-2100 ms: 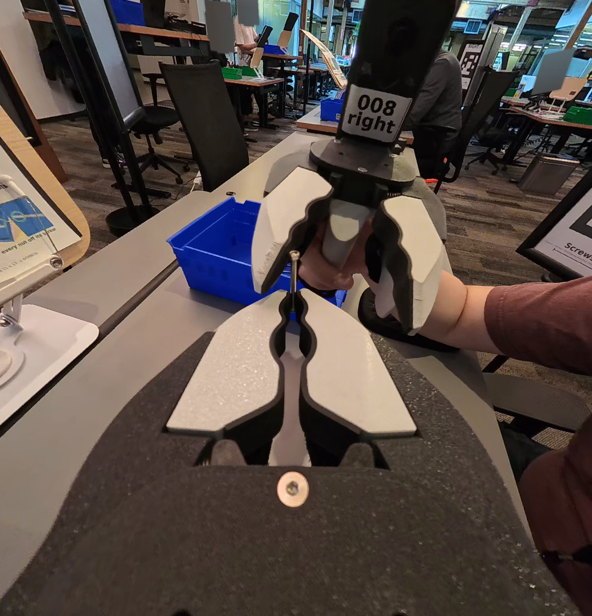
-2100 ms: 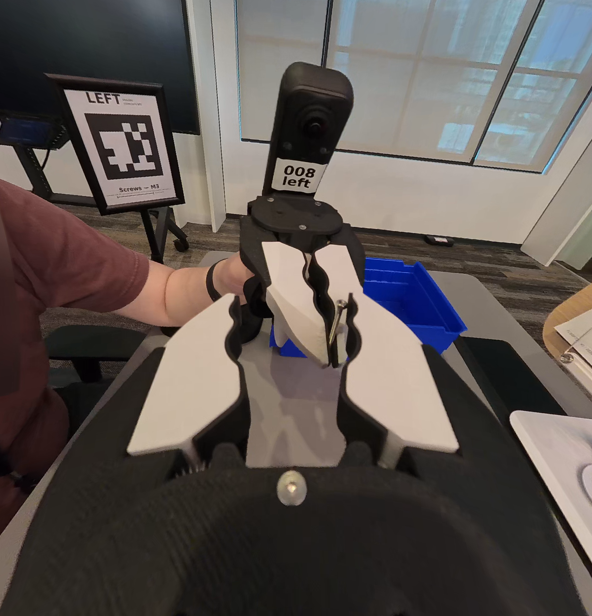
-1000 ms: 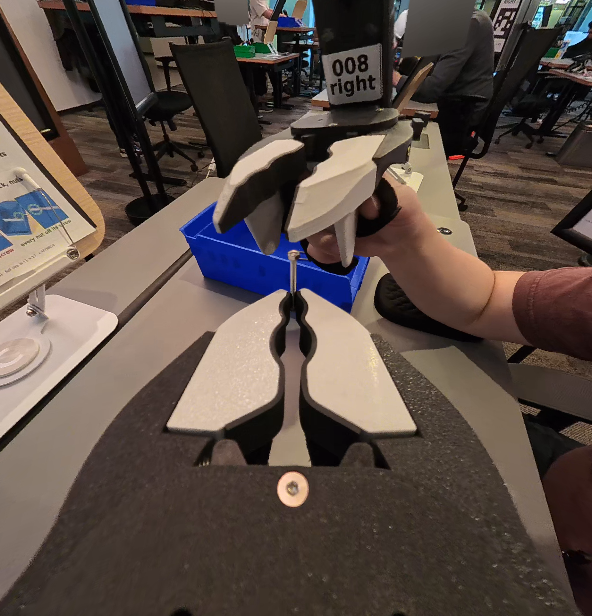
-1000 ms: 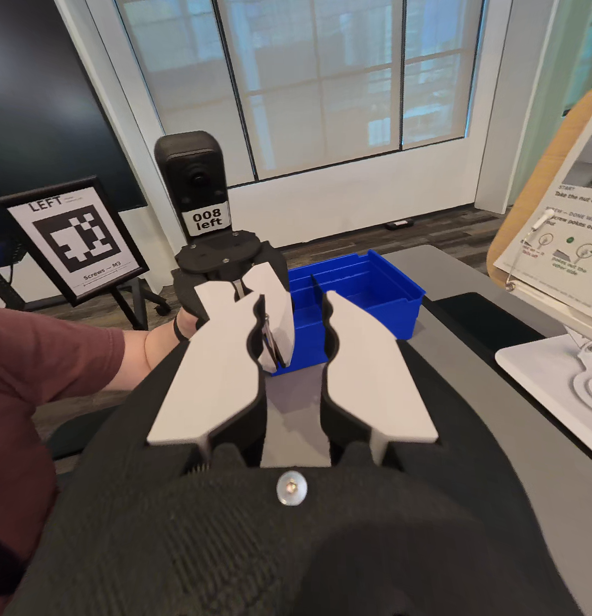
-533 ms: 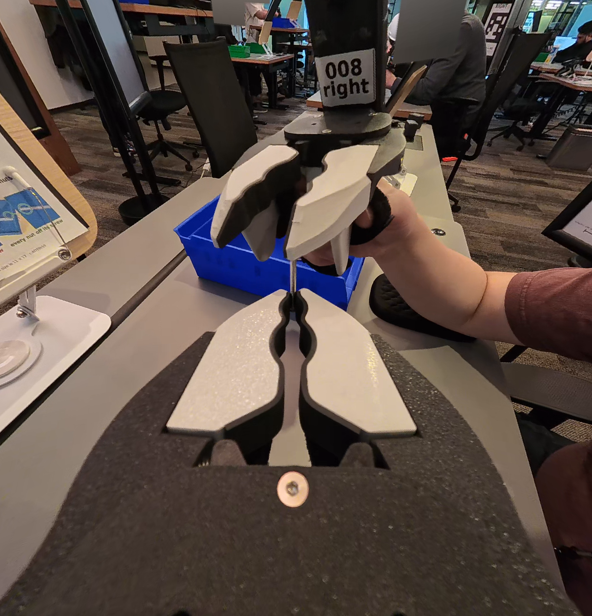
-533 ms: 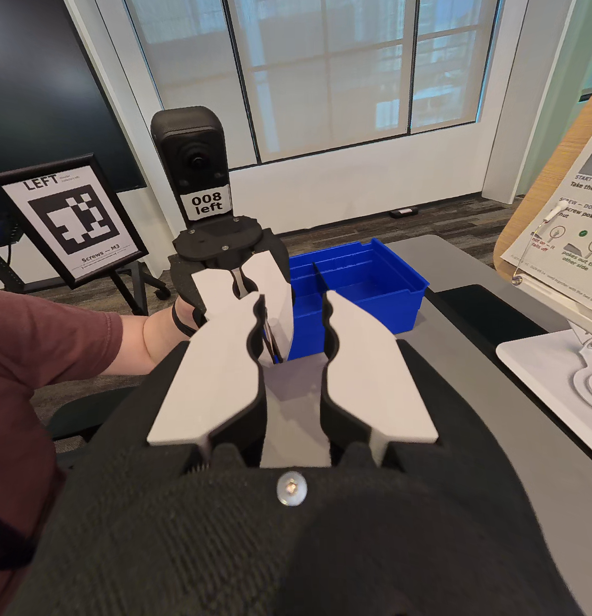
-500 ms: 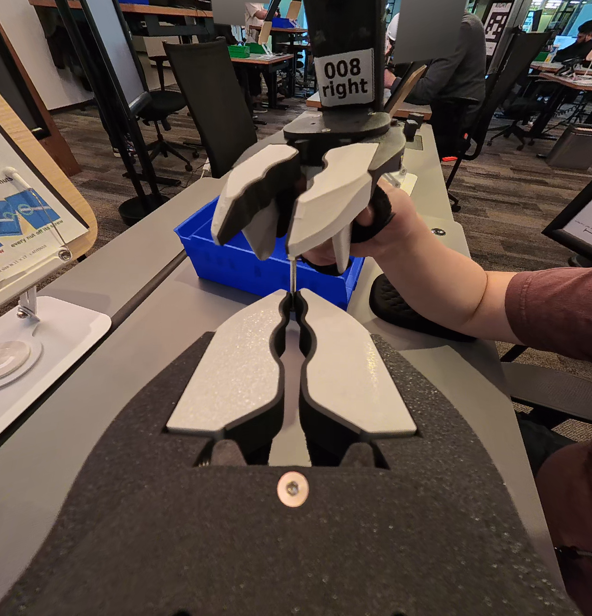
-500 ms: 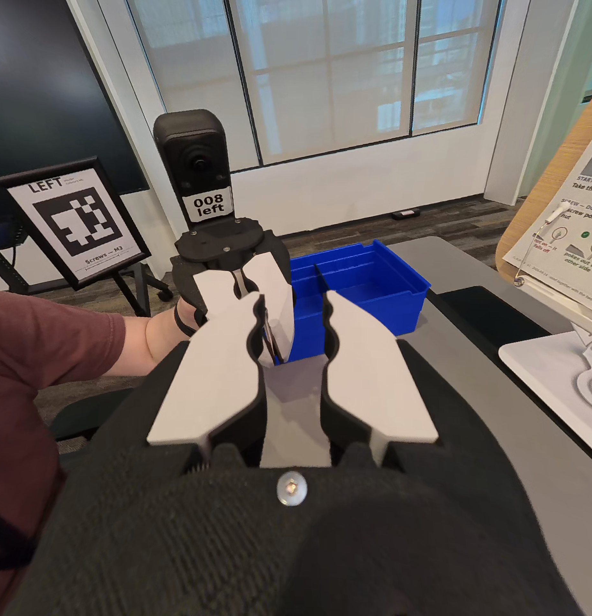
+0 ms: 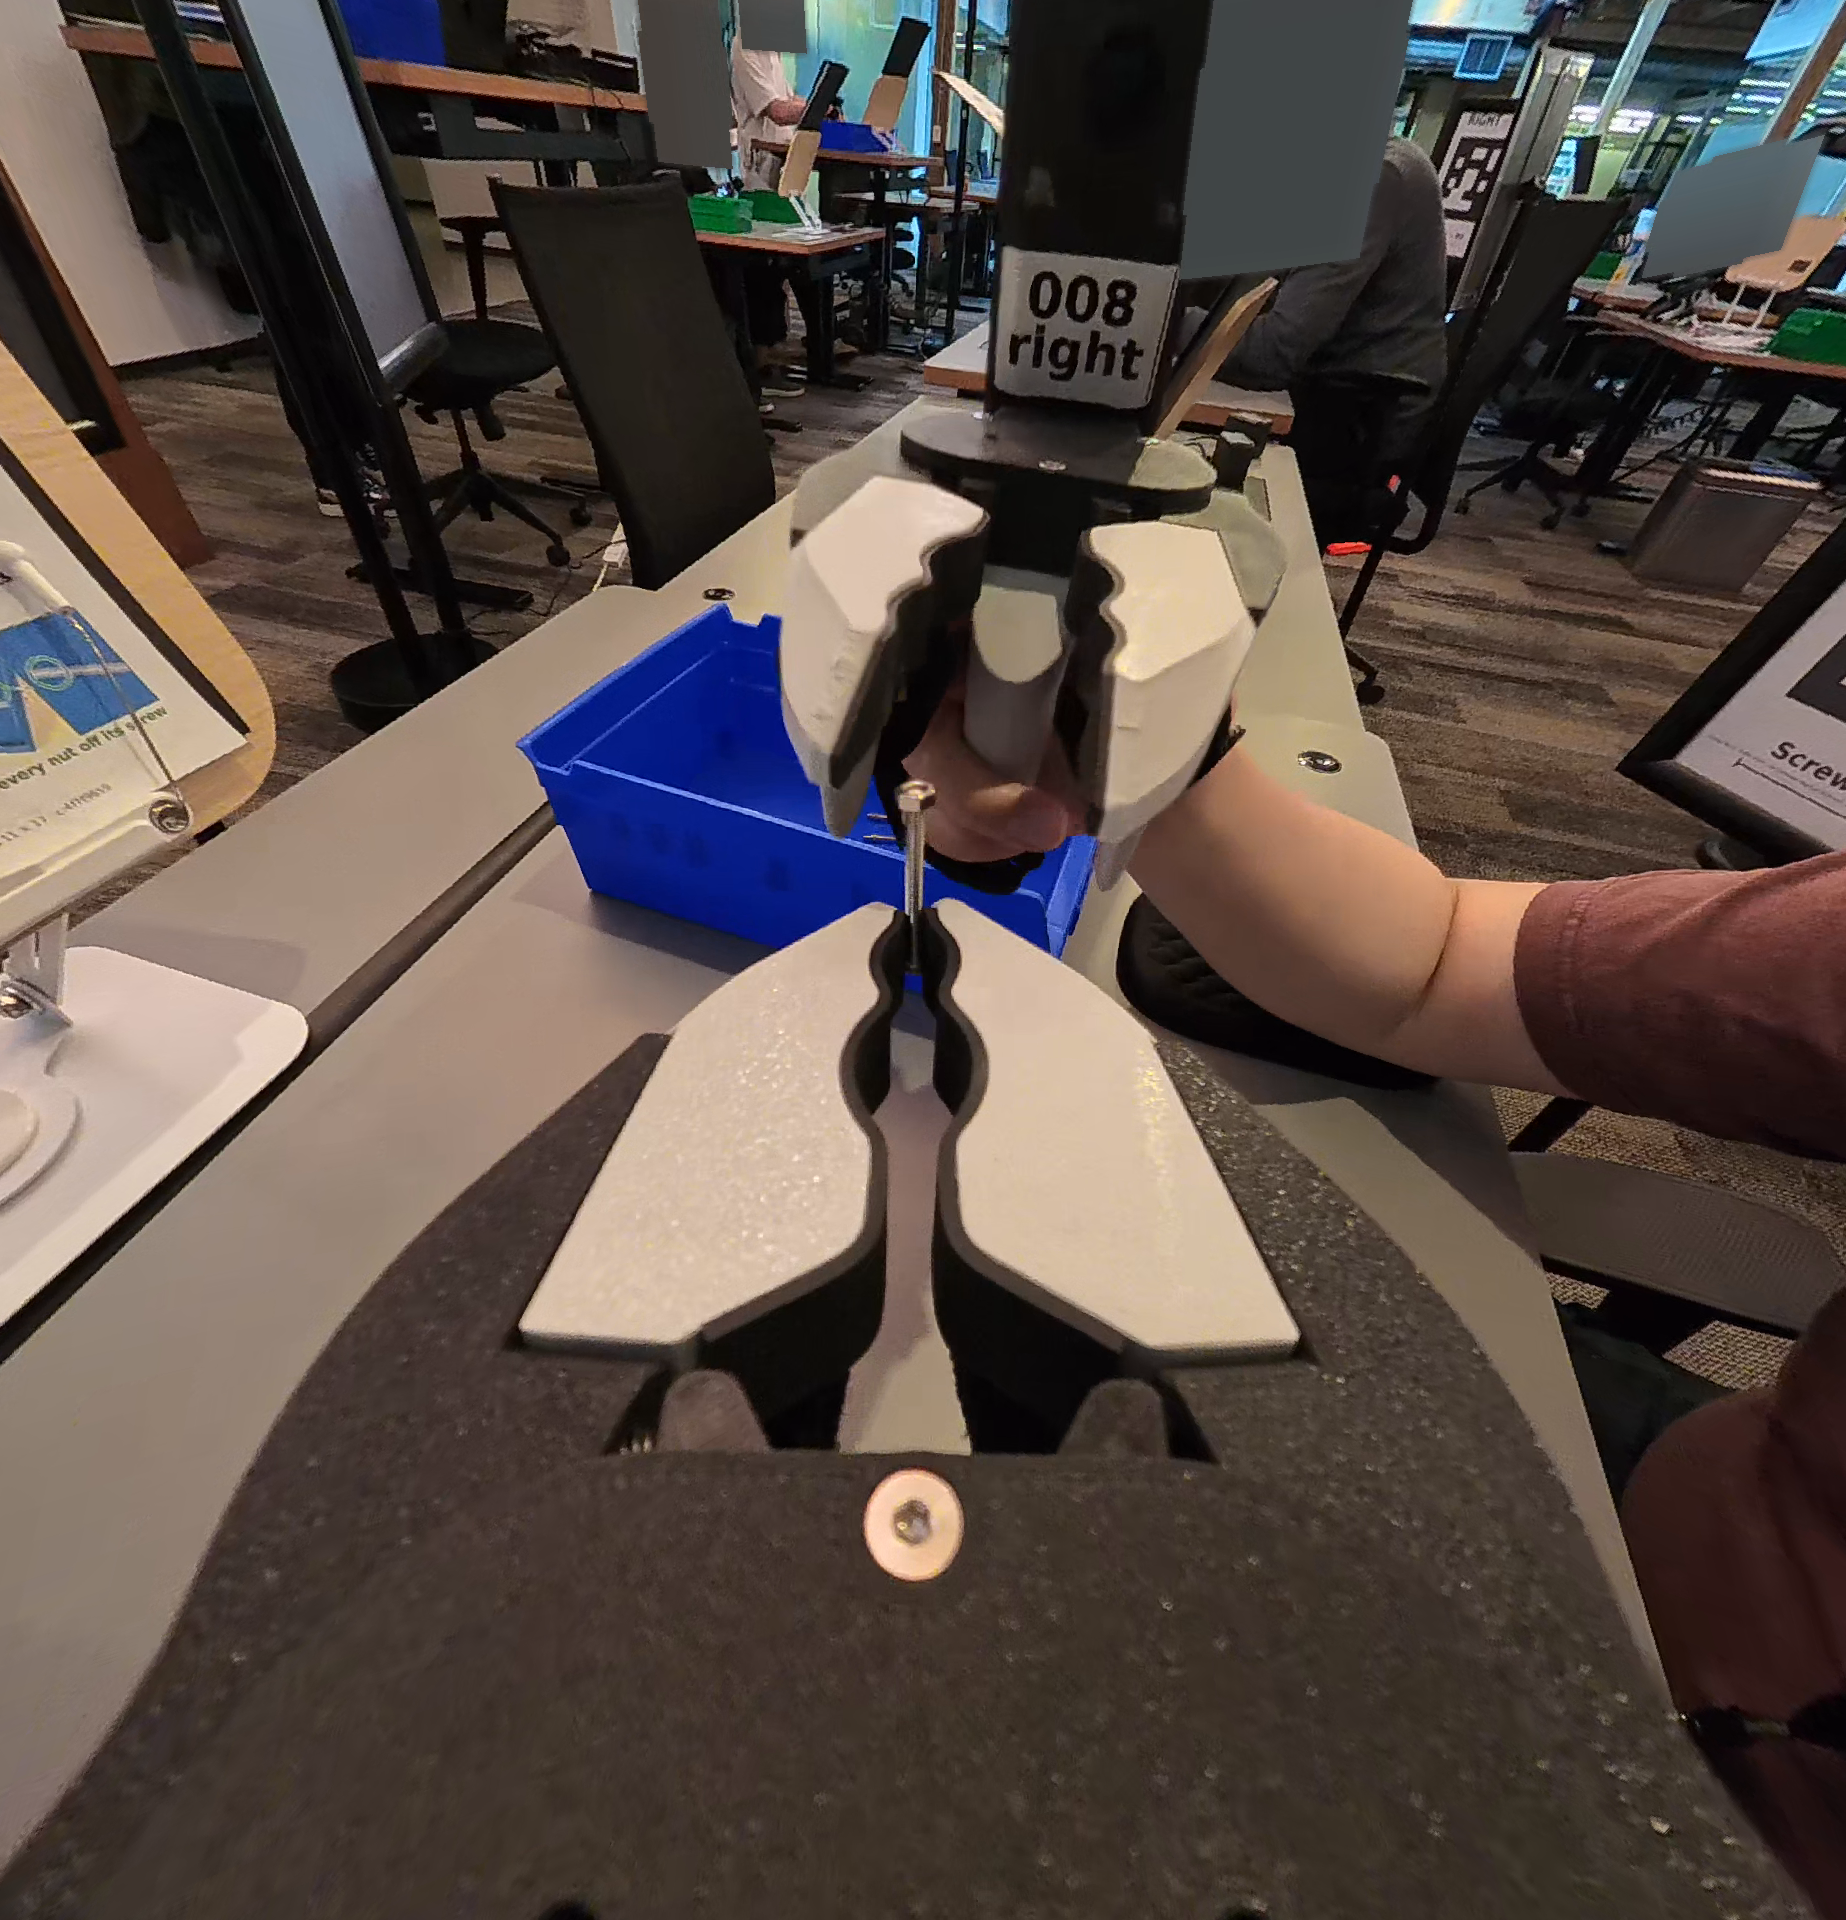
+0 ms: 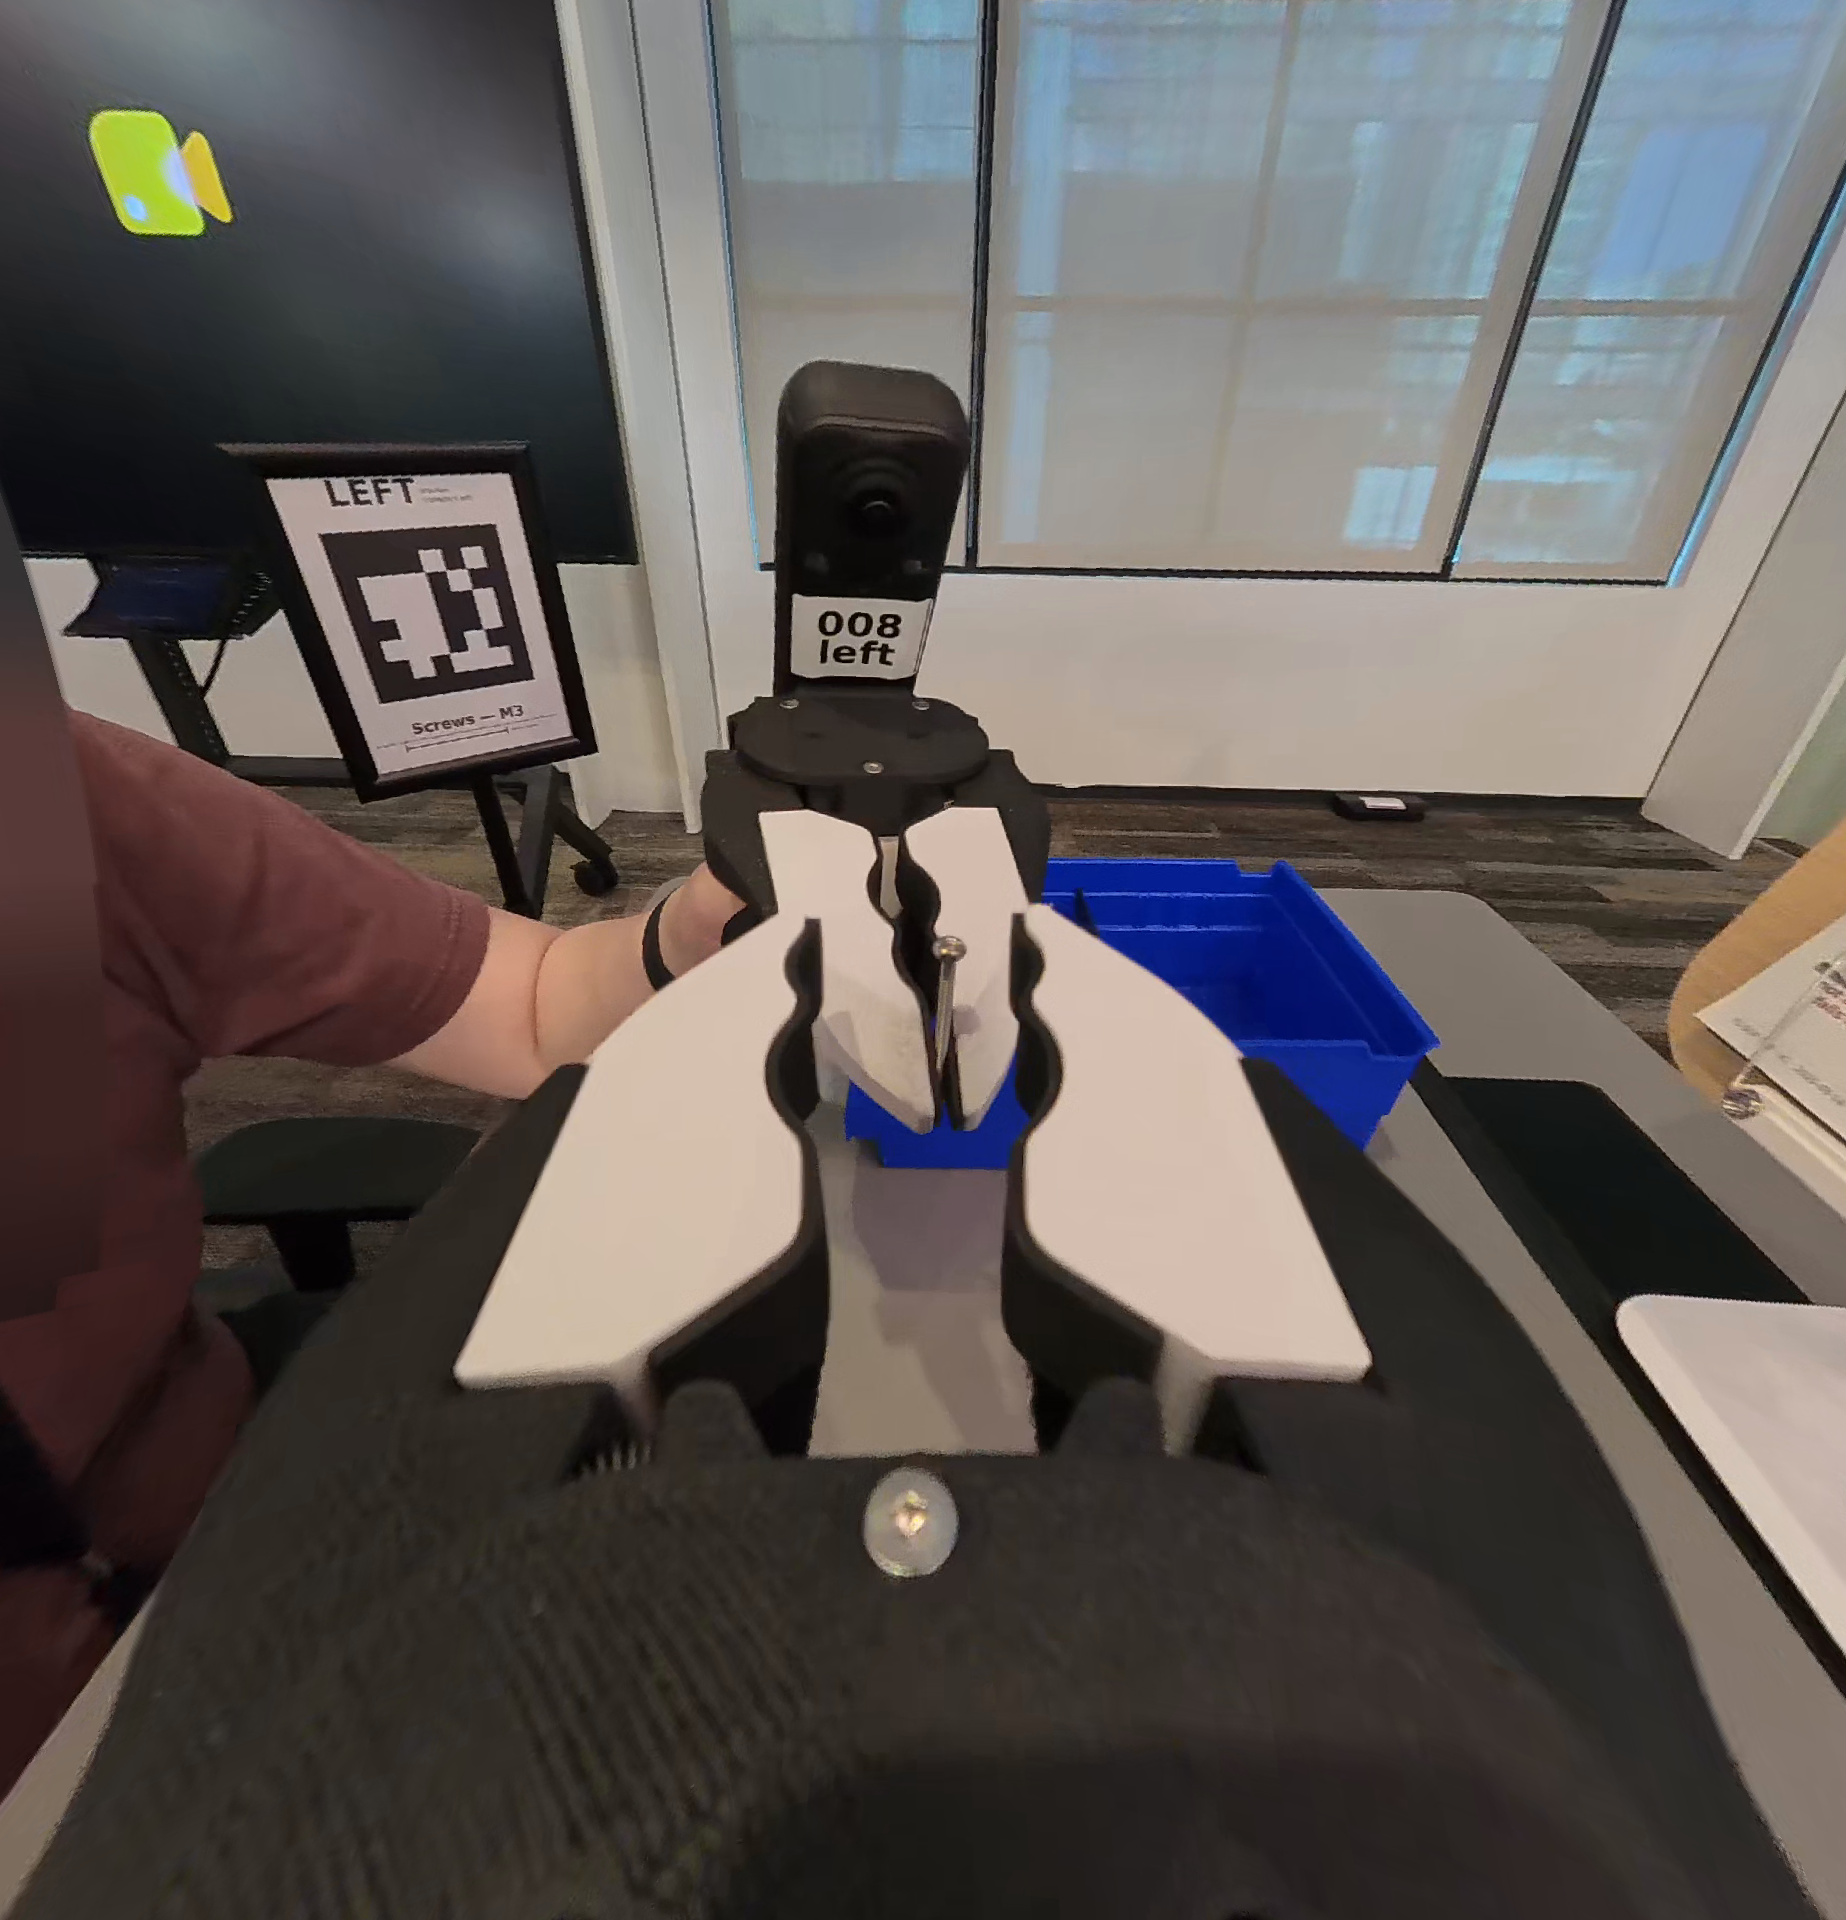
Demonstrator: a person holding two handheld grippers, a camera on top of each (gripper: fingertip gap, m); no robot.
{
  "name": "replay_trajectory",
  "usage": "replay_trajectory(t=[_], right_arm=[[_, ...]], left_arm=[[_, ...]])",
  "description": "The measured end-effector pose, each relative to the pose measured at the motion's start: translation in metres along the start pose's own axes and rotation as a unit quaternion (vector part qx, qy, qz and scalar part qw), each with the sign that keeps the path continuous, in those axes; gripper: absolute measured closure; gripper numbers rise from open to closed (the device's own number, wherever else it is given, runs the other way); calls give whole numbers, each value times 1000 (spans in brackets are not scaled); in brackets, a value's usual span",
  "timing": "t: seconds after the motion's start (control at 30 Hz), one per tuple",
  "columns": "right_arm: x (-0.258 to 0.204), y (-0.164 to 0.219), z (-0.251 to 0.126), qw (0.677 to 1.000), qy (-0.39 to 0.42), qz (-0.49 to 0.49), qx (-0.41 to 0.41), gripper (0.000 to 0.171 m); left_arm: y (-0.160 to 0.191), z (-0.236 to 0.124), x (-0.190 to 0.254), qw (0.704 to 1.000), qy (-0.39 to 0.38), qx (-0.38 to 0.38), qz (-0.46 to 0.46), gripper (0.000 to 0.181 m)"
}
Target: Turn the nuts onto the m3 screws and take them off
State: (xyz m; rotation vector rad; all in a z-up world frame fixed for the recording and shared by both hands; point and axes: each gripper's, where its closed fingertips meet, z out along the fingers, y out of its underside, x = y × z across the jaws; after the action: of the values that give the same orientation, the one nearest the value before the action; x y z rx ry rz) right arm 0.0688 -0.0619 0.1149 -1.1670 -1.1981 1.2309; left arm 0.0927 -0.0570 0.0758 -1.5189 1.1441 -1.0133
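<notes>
blue bin [image 9: 690, 821], marker sign [image 10: 431, 623], table [image 9: 275, 1091]

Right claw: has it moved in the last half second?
Yes: the right claw has twisted square-on, one tip now beyond the right corner of the blue bin.

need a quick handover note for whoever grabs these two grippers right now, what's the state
Left gripper: shut on the thin silver m3 screw, held upright, top end free.
Right gripper: open, empty, poised just above and behind the screw, not touching it.
Blue plastic bin sits on the grey table behind both grippers; a few small parts lie inside.
Done: screw gripped and presented.
Left: whether a small nut sits at the screw's top is unclear; check it, then close the right gripper on it and turn.
</notes>
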Motion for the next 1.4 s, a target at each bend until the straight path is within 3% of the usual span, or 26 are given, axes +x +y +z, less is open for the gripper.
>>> replay_trajectory(t=[0.6, 0.97, 1.23, 1.4], right_arm=[[-1, 5, 2, 999, 11, -24, -23, 134], [7, 4, -2, 1000, 13, 14, -5, 163], [3, 7, 0, 1000, -9, 24, -8, 165], [-10, 8, -3, 997, -64, 39, -14, 165]], left_arm=[[-1, -3, -4, 1000, -4, 4, -6, 179], [0, -1, -1, 1000, 0, 1, -2, 179], [1, 0, 4, 1000, 9, -5, 3, 179], [4, 1, 20, 998, 60, -17, 1, 179]])
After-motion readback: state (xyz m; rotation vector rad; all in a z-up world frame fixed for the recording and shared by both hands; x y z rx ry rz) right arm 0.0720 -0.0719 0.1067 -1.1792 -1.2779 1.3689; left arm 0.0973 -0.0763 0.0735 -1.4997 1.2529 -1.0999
